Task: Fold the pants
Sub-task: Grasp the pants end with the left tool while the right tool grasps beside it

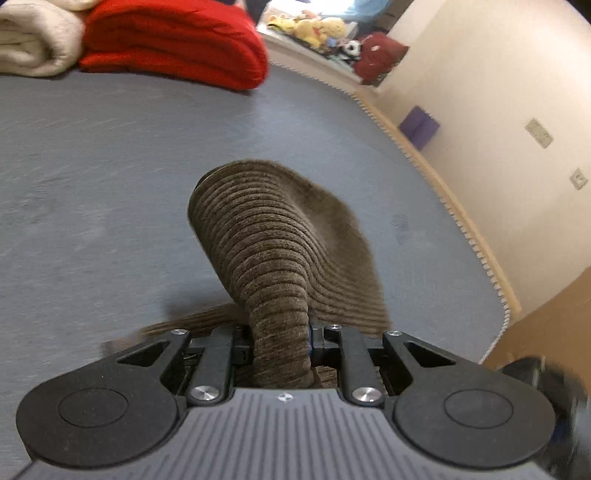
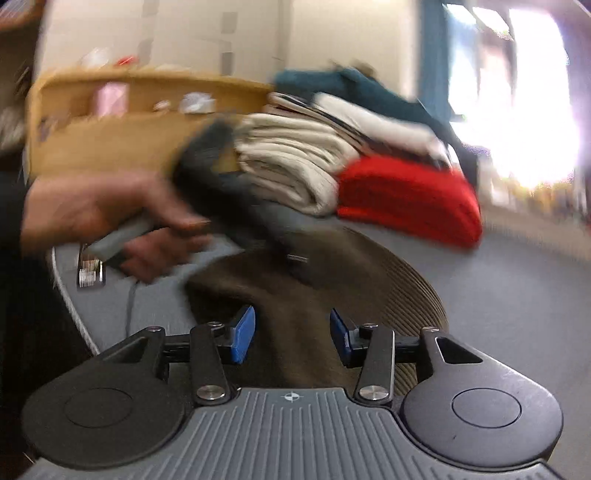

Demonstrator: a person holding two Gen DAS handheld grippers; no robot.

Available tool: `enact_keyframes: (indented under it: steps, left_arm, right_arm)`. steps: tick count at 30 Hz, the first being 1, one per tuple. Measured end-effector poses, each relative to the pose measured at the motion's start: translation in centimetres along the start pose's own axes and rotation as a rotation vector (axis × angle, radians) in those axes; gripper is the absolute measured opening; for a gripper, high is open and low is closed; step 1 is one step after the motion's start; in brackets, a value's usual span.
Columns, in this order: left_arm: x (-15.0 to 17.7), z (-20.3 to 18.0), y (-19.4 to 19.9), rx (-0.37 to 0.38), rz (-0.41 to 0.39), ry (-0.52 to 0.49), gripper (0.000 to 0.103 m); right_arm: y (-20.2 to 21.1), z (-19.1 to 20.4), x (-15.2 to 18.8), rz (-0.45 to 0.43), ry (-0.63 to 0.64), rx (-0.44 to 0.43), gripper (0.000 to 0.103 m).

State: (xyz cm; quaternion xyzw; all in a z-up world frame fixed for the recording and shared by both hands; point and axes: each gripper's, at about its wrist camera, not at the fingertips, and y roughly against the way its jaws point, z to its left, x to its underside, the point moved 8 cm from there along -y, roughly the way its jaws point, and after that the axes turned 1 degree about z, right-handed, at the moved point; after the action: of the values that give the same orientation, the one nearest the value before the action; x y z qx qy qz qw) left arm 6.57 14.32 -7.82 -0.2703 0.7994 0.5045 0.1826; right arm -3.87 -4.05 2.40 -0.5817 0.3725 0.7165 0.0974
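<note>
You work over a grey-blue bed surface [image 1: 110,155] with a toothed trim along its far edge. Beyond it, a cream wall [image 1: 480,110] carries two wall plates [image 1: 538,133]; a purple block [image 1: 419,126] sits low against it. A wooden shelf unit [image 2: 110,122] stands to your left, holding small blurred items. A window [image 2: 517,110] at right is blown out with daylight, a blue curtain [image 2: 430,55] beside it. Yellow plush toys [image 1: 314,27] crowd a far ledge.
</note>
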Motion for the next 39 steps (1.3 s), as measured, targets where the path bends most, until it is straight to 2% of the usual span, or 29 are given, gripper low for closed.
enact_keyframes:
  steps: [2, 3, 4, 5, 6, 9, 11, 16, 19, 21, 22, 25, 27, 31, 34, 36, 37, 38, 39]
  left_arm:
    - [0.9, 2.5, 0.6, -0.042, 0.016, 0.045, 0.029]
    - [1.3, 3.7, 0.7, -0.068, 0.028, 0.064, 0.041]
    - [1.9, 4.9, 0.6, -0.109, 0.049, 0.076, 0.049]
    - [2.3, 5.8, 0.6, -0.15, 0.062, 0.082, 0.061]
    - [2.6, 6.7, 0.8, -0.186, 0.074, 0.087, 0.069]
    - [2.8, 8.1, 1.2, -0.209, 0.083, 0.142, 0.083]
    - [2.7, 8.4, 1.0, -0.206, 0.088, 0.179, 0.086]
    - [3.8, 9.1, -0.4, -0.215, 0.147, 0.211, 0.091]
    - [5.2, 10.2, -1.8, -0.211, 0.193, 0.232, 0.091]
    - [5.7, 10.8, -3.1, -0.21, 0.219, 0.254, 0.091]
    - [6.0, 11.0, -3.7, -0.208, 0.231, 0.269, 0.091]
    - [6.5, 11.6, -5.0, -0.2, 0.255, 0.309, 0.091]
    - [6.5, 11.9, -5.7, -0.192, 0.258, 0.337, 0.097]
    - [6.5, 12.1, -7.4, -0.145, 0.256, 0.382, 0.097]
    - [6.5, 11.9, -8.4, -0.118, 0.254, 0.405, 0.097]
    - [6.5, 11.5, -8.9, -0.113, 0.251, 0.399, 0.097]
    - [6.4, 11.3, -9.1, -0.122, 0.247, 0.382, 0.096]
    - [6.2, 11.1, -9.1, -0.129, 0.245, 0.366, 0.093]
    - [6.0, 10.8, -9.2, -0.134, 0.245, 0.354, 0.087]
  right_arm:
    - [-0.8, -3.6, -0.1, 0.021, -0.142, 0.026, 0.048]
    - [-1.4, -5.2, -0.1, 0.039, -0.2, 0.051, 0.048]
    - [-1.9, -6.7, 0.2, 0.068, -0.257, 0.072, 0.049]
    - [-2.5, -8.0, 0.8, 0.096, -0.312, 0.083, 0.05]
    - [-3.2, -9.0, 1.3, 0.121, -0.359, 0.085, 0.051]
    - [-5.6, -11.8, 3.5, 0.203, -0.516, 0.068, 0.052]
    - [-7.4, -13.0, 4.4, 0.258, -0.585, 0.062, 0.057]
    - [-11.4, -11.9, 6.1, 0.373, -0.627, -0.012, 0.067]
    - [-13.2, -11.8, 7.3, 0.416, -0.67, -0.053, 0.067]
    - [-14.1, -12.1, 8.2, 0.434, -0.713, -0.069, 0.07]
    - [-14.2, -12.4, 8.9, 0.43, -0.749, -0.086, 0.076]
    - [-15.0, -13.0, 10.6, 0.439, -0.86, -0.125, 0.083]
    - [-16.0, -12.9, 11.1, 0.454, -0.901, -0.152, 0.083]
    - [-17.5, -12.2, 11.1, 0.482, -0.893, -0.206, 0.084]
    - [-18.1, -11.9, 10.7, 0.479, -0.847, -0.195, 0.08]
    - [-18.3, -11.9, 10.6, 0.472, -0.83, -0.18, 0.07]
    - [-18.3, -11.8, 10.4, 0.463, -0.81, -0.174, 0.06]
    - [-18.2, -11.7, 10.2, 0.454, -0.786, -0.169, 0.052]
    - [-18.0, -11.6, 10.0, 0.443, -0.769, -0.168, 0.049]
